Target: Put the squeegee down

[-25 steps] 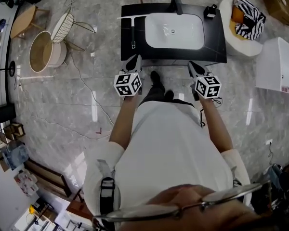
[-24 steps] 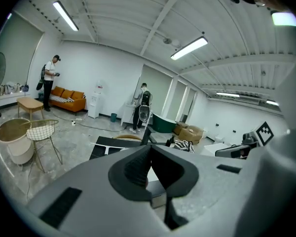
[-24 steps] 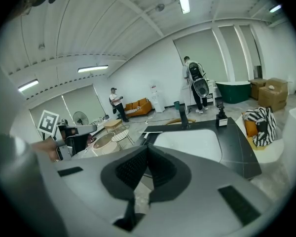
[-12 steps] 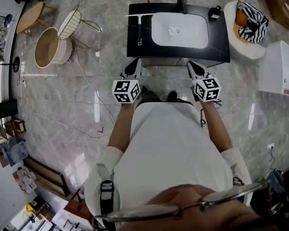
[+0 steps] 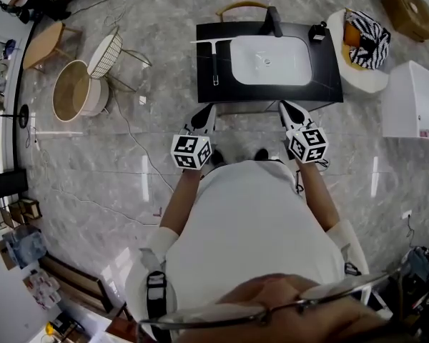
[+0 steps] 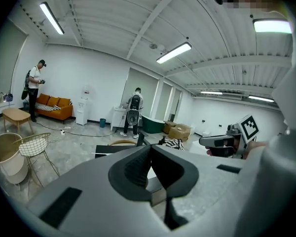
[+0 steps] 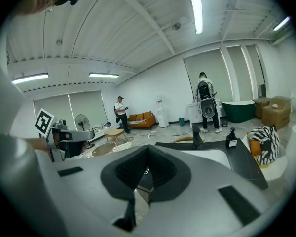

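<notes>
The squeegee [image 5: 214, 61] lies flat on the left part of the black counter [image 5: 329, 84], its white blade towards the back and its dark handle towards me, beside the white sink [image 5: 270, 59]. Neither gripper touches it. My left gripper [image 5: 203, 114] hangs just short of the counter's front edge, shut and empty. My right gripper [image 5: 289, 111] is level with it at the right, also shut with nothing between its pads. In the left gripper view the left gripper [image 6: 150, 149] has its pads together. The right gripper view shows the right gripper [image 7: 147, 149] the same way.
A black faucet [image 5: 273, 20] and a dark soap bottle [image 5: 315, 31] stand at the counter's back. A white chair with a striped cushion [image 5: 365, 38] and a white box [image 5: 413, 98] stand at the right. A wire stool [image 5: 104, 45], a round basket [image 5: 73, 90] and a floor cable [image 5: 132, 131] lie at the left.
Both grippers have drawn back from the counter's front edge and risen a little, still shut. The squeegee has stayed where it lies on the counter.
</notes>
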